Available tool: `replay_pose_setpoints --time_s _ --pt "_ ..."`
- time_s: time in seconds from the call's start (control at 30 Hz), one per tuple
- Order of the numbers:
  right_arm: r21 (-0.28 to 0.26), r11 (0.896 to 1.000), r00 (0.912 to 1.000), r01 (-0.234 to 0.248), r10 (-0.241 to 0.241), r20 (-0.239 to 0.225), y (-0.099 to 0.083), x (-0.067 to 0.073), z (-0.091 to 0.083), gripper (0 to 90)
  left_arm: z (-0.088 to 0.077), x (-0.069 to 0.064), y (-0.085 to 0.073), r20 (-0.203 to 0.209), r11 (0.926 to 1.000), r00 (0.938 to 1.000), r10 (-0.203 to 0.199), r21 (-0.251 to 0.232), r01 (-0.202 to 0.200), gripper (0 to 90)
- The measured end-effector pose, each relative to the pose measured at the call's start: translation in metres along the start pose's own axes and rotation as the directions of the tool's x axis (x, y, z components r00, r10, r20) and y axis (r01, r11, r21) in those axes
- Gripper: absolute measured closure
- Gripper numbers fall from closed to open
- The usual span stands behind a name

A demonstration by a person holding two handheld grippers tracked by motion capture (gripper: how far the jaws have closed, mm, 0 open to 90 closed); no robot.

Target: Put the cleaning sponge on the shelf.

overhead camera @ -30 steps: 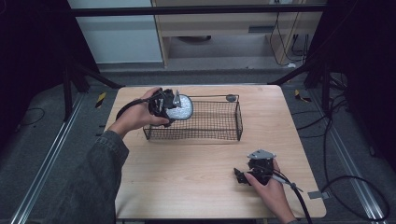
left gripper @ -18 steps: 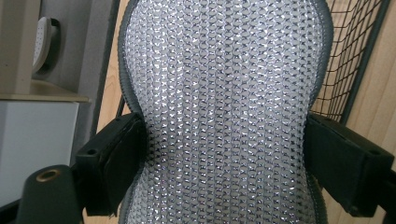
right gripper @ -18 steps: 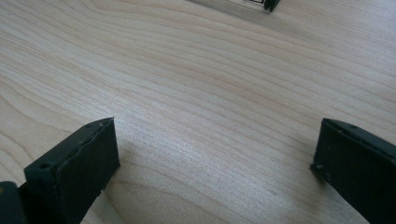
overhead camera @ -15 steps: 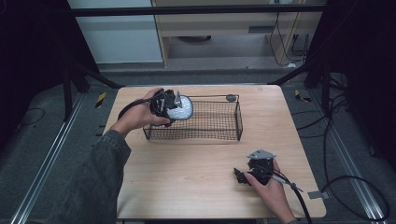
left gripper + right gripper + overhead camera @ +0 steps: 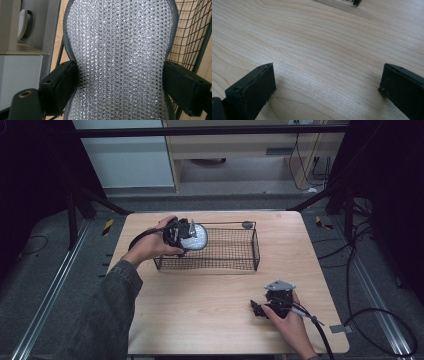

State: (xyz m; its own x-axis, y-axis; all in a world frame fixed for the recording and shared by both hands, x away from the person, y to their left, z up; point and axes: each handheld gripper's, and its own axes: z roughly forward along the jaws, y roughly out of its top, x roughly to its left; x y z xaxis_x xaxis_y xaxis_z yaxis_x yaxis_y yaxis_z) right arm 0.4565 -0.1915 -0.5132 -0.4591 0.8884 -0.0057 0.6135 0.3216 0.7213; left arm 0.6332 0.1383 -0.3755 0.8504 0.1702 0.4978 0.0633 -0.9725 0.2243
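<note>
A silvery mesh scouring pad (image 5: 197, 239) hangs over the left end of a black wire basket (image 5: 235, 265) on the wooden table (image 5: 200, 315). My left gripper (image 5: 186, 234) is shut on it. In the left gripper view the pad (image 5: 120, 45) is pinched to a waist between the two black fingers (image 5: 62, 85), with the basket wire (image 5: 192, 32) to the right. My right gripper (image 5: 257, 309) rests low at the table's front right. Its jaws stand open in the right gripper view (image 5: 327, 85), with bare wood between them.
A small dark round object (image 5: 247, 225) sits at the basket's far rim. A basket corner (image 5: 355, 2) shows at the top of the right gripper view. A cable (image 5: 320, 330) trails from the right gripper off the table's front right. Black frame poles flank the table.
</note>
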Motion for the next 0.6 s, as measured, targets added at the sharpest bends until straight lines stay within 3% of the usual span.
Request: replay_pose_setpoints --time_s 0.3,0.6 --pt "0.0 1.0 1.0 -0.002 0.002 0.0 0.0 0.0001 0.0 0.4 0.004 0.0026 -0.0015 -0.004 0.9994 0.9994 -0.034 -0.002 0.034 11.2" --pt "0.0 1.0 1.0 -0.001 0.001 0.0 0.0 0.0001 0.0 0.4 0.0085 0.0046 -0.0021 0.022 0.9981 0.9979 -0.061 -0.001 0.061 7.6"
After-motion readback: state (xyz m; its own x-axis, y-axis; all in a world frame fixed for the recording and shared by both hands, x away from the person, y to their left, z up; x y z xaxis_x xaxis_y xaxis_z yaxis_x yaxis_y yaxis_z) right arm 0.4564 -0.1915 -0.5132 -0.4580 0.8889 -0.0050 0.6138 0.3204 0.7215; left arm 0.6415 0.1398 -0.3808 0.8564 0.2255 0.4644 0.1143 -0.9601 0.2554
